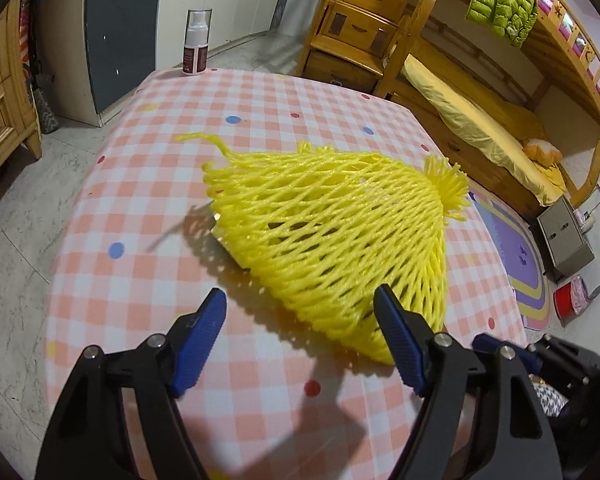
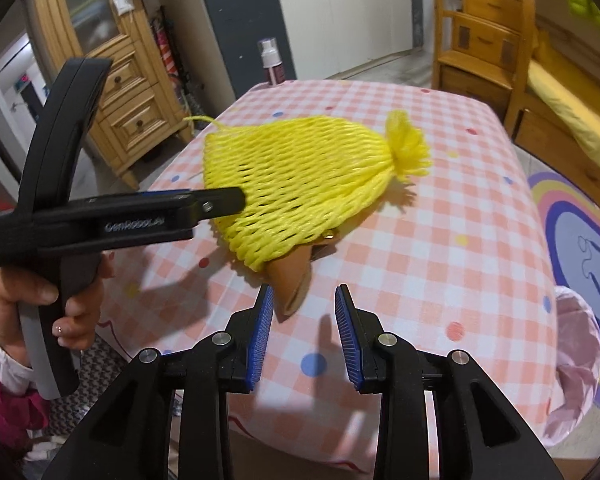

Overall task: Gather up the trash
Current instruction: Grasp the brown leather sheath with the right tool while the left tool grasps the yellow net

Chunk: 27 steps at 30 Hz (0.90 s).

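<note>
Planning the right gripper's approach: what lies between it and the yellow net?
Only a brown paper piece poking from the yellow net, touching right gripper's finger, per right wrist view.

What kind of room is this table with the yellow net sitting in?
Most likely a child's bedroom in a home. A wooden bunk bed with a yellow mattress stands beside the checked table, a green jacket hangs from its rail, and a rainbow rug covers the floor.
</note>
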Available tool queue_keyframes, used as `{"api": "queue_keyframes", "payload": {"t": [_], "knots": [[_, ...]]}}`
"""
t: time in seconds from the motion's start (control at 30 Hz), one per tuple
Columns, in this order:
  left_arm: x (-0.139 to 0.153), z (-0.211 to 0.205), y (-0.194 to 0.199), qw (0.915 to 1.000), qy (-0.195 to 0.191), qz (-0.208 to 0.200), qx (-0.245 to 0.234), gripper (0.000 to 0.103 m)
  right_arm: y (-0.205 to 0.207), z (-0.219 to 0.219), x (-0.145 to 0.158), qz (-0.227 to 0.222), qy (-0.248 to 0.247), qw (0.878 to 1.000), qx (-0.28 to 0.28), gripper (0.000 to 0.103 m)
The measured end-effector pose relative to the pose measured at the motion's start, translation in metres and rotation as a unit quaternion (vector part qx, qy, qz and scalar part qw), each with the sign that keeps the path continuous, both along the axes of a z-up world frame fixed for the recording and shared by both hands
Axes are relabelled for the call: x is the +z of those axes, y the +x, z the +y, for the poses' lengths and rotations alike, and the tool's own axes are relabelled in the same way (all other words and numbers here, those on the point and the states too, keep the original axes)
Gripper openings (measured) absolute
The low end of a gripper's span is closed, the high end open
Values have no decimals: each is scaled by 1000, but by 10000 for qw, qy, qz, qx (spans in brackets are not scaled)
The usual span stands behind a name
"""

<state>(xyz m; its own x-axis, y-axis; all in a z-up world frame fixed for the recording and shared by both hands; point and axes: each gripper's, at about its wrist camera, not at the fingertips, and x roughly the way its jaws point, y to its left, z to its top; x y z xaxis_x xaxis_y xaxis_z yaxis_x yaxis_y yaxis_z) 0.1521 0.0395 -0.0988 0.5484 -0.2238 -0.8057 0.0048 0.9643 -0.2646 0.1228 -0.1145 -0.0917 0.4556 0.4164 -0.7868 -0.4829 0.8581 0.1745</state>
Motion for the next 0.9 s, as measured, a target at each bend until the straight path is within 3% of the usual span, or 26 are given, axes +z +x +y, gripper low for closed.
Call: {"api": "queue_keyframes", "payload": {"t": [0.17, 0.2, 0.27, 0.37, 0.43, 0.63, 0.9], "knots": [[-2, 0, 5, 10000, 32, -6, -38, 74, 12, 17, -12, 102, -69, 9996, 236, 30], [-3, 1, 7, 10000, 8, -7, -51, 70, 12, 18, -13, 108, -52, 9995, 286, 16], [-4, 2, 11, 10000, -51, -24, -65, 64, 7, 22, -11, 37, -76, 9992, 389, 13], [-2, -2, 14, 9996, -154, -165, -189, 38, -1, 23, -9, -45, -217, 9987, 470, 6], [4, -12, 12, 9990, 177, -336, -255, 11, -7, 22, -7, -103, -286, 9985, 455, 6], [26, -9, 0, 9959, 543, -721, -70, 9, -25, -11, 5, -264, -380, 9989, 104, 5], [27, -2, -32, 9962, 474, -596, -421, 9, -35, -68, 19, -361, -346, 9950, -862, 5]]}}
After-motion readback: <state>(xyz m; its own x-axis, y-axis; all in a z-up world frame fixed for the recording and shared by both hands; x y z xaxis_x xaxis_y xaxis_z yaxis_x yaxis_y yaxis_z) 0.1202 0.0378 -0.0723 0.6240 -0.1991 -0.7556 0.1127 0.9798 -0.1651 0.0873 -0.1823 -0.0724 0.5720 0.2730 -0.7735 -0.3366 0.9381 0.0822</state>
